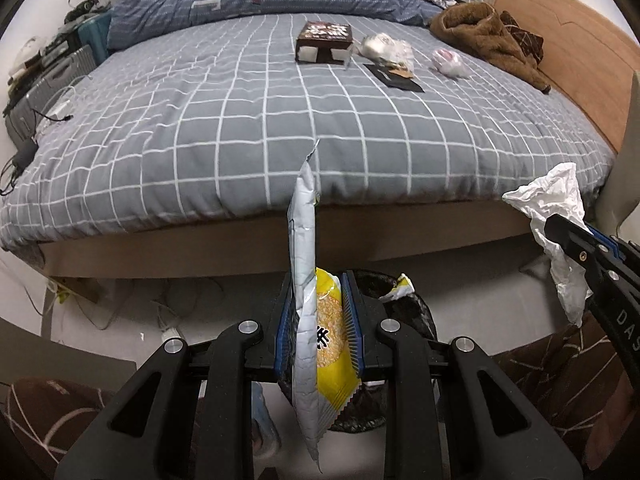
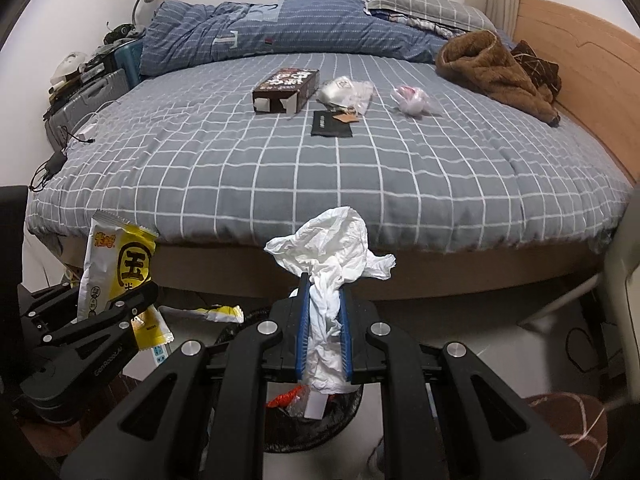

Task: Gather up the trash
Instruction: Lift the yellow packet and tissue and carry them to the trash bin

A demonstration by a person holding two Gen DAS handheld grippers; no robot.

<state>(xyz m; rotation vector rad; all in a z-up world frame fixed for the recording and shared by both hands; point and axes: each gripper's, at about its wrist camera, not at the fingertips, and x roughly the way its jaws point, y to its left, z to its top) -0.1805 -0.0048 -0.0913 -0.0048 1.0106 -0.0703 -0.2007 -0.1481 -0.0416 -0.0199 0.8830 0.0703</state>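
My left gripper (image 1: 318, 284) is shut on a yellow and white snack wrapper (image 1: 306, 300), held upright over a black-lined trash bin (image 1: 412, 308) on the floor by the bed. The wrapper also shows in the right wrist view (image 2: 116, 264). My right gripper (image 2: 325, 292) is shut on a crumpled white tissue (image 2: 336, 248) above the same bin (image 2: 316, 432), which holds several scraps. The tissue also shows in the left wrist view (image 1: 556, 216). On the bed lie a brown box (image 2: 286, 90), a clear plastic bag (image 2: 348, 90), a black card (image 2: 332, 124) and a pink-white wad (image 2: 412, 98).
The grey checked bed (image 2: 320, 184) fills the middle, with a blue duvet (image 2: 280, 24) and a brown fleece garment (image 2: 496, 68) at the back. Suitcases and cables (image 2: 80, 96) stand at the left. A wooden headboard (image 2: 592, 80) runs along the right.
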